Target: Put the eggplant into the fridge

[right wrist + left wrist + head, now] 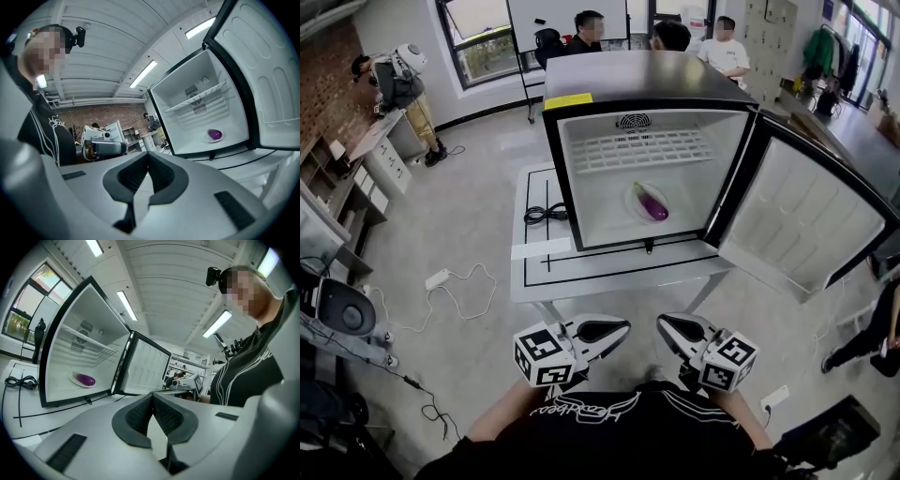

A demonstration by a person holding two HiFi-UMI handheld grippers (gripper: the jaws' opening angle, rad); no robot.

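Note:
A purple eggplant lies on a white plate on the floor of the open mini fridge, under its wire shelf. The same eggplant shows in the left gripper view, and small as the eggplant in the right gripper view. My left gripper and right gripper are both drawn back near my chest, in front of the table's near edge, tips facing each other. Both are shut with nothing between the pads. The fridge door stands swung wide to the right.
The fridge sits on a white table with black line markings; a coiled black cable lies left of it. Several people stand behind the fridge. Shelves, a white robot and floor cables are at the left; a person's leg is at the far right.

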